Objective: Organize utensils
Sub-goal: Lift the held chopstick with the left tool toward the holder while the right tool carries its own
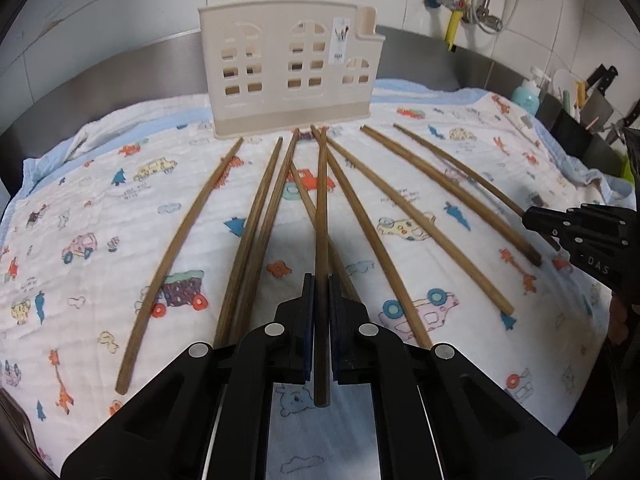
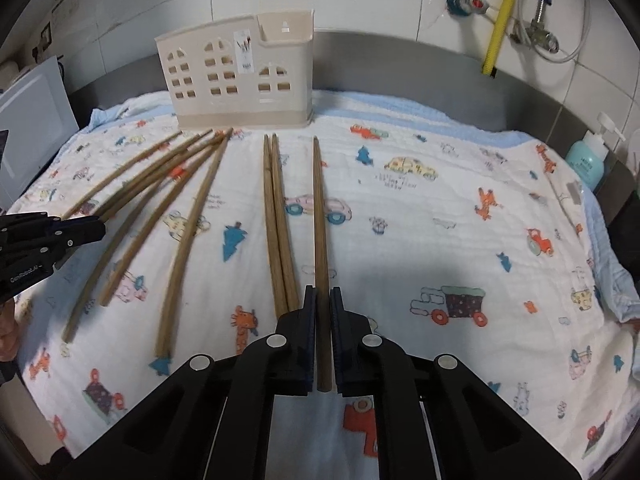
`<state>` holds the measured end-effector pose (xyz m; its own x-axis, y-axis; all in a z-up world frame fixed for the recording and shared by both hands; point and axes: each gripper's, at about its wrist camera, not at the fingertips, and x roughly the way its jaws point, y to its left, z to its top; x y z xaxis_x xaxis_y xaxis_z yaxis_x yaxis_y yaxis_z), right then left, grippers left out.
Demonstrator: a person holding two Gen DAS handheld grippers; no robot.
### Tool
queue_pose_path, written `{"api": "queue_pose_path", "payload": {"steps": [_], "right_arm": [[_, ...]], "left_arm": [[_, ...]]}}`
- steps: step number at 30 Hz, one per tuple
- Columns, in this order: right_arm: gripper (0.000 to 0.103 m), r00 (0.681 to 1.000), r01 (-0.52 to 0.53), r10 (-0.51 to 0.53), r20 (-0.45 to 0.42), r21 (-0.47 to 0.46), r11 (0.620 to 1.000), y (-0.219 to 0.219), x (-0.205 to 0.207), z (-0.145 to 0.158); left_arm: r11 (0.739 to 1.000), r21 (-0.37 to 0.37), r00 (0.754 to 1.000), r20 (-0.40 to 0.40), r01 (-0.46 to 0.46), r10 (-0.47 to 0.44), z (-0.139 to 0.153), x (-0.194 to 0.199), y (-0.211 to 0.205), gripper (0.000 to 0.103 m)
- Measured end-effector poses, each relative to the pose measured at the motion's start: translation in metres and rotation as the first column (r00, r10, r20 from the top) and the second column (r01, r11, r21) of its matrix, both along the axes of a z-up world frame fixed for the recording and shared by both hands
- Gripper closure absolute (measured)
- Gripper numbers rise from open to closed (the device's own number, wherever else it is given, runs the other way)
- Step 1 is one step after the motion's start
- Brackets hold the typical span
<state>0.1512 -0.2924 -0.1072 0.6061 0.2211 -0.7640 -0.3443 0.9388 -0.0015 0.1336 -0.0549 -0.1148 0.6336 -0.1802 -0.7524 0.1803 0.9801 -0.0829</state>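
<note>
Several brown wooden chopsticks lie fanned out on a cartoon-print cloth, tips toward a beige house-shaped utensil holder that stands upright at the back. My left gripper is shut on one chopstick near its thick end; the stick runs straight ahead toward the holder. In the right wrist view, my right gripper is shut on another chopstick, beside a loose pair. The holder sits up and to the left there. Each gripper shows at the edge of the other's view: the right gripper, the left gripper.
A teal soap bottle and a knife rack stand at the right end of the counter. Yellow pipe and valves run on the tiled wall. A white appliance stands at the left.
</note>
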Motion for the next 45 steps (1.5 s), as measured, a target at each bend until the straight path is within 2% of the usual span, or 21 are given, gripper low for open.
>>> {"api": "queue_pose_path", "payload": {"steps": [8, 21, 35, 40, 45], "right_arm": [[0.096, 0.991, 0.011, -0.020, 0.135, 0.063, 0.998, -0.002, -0.019, 0.058], [0.096, 0.969, -0.074, 0.043, 0.243, 0.118, 0.990, 0.013, -0.008, 0.143], [0.096, 0.939, -0.146, 0.096, 0.331, 0.129, 0.981, 0.044, 0.071, 0.239], [0.096, 0.929, -0.139, 0.079, 0.361, 0.144, 0.980, 0.057, 0.102, 0.258], [0.096, 0.932, -0.114, 0.053, 0.358, 0.153, 0.982, 0.066, 0.133, 0.259]], "left_arm": [[1.000, -0.027, 0.996, 0.089, -0.009, 0.011, 0.039, -0.015, 0.011, 0.098], [0.995, -0.095, 0.986, 0.167, 0.013, 0.004, 0.088, -0.013, 0.029, 0.098], [0.995, -0.083, 0.970, 0.243, 0.045, -0.024, 0.149, 0.024, 0.037, 0.098], [0.996, -0.075, 0.954, 0.300, 0.050, -0.025, 0.185, 0.038, 0.040, 0.098], [0.998, -0.049, 0.921, 0.389, 0.043, -0.021, 0.231, 0.054, 0.041, 0.098]]}}
